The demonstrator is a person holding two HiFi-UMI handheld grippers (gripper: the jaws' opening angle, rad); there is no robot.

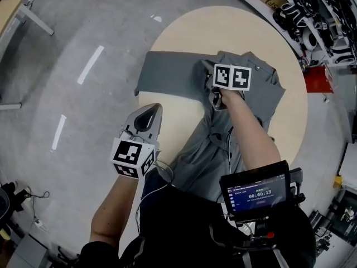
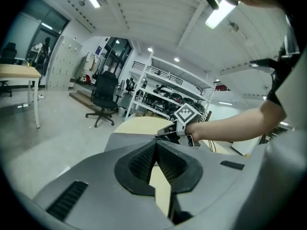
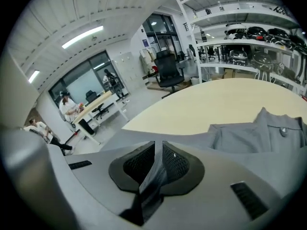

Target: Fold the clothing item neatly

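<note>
The grey shirt lies spread across the round bench, with one sleeve stretched out flat to the left and its tail trailing off the near edge. The right tool is clenched on a pinch of the shirt's cloth. The left tool hovers off the near edge, jaws together on nothing. I'd say a fold is being drawn. It should go low and taut, the edge laid straight, with the left tool pinning the cloth.
</note>
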